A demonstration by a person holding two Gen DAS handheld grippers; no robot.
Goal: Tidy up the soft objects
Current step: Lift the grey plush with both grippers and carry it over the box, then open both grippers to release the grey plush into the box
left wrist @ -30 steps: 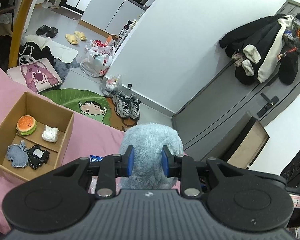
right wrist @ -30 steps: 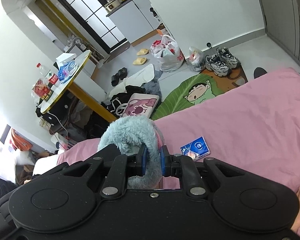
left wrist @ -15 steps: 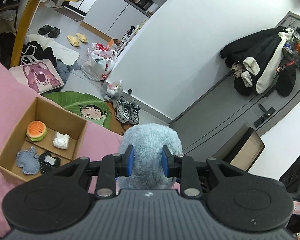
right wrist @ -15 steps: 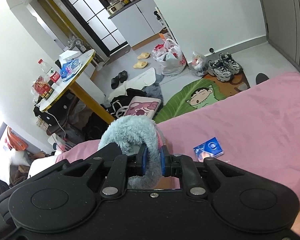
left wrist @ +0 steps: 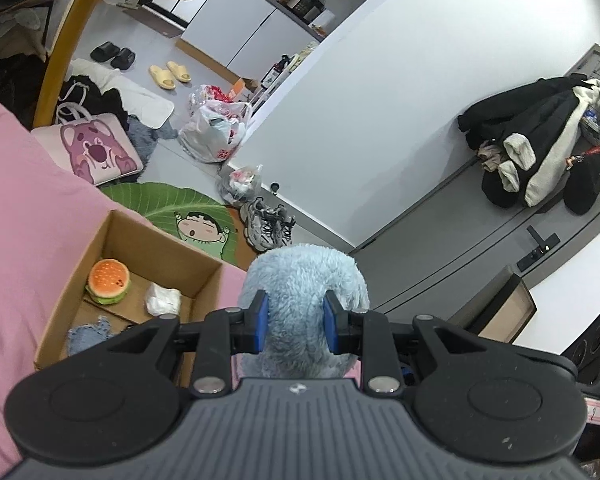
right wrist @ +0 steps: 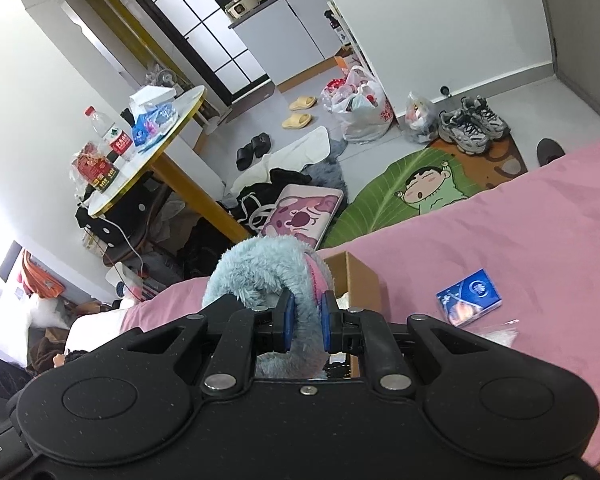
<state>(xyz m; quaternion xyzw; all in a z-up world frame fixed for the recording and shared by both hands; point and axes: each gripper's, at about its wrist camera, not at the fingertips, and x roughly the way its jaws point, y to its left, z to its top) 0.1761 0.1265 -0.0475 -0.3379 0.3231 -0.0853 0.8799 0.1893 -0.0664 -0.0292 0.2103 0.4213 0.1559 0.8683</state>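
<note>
Both tools, left tool (left wrist: 293, 317) and right tool (right wrist: 304, 321), clamp blue plush toy (left wrist: 304, 280); lower level over cardboard box (left wrist: 112, 236), release together.

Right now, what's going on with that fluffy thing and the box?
Both grippers are shut on the same blue plush toy: the left gripper squeezes a bulky part, the right gripper pinches a thinner, pink-lined part. The toy is held up beside the cardboard box on the pink bed. The box holds a burger plush and other small soft items.
</note>
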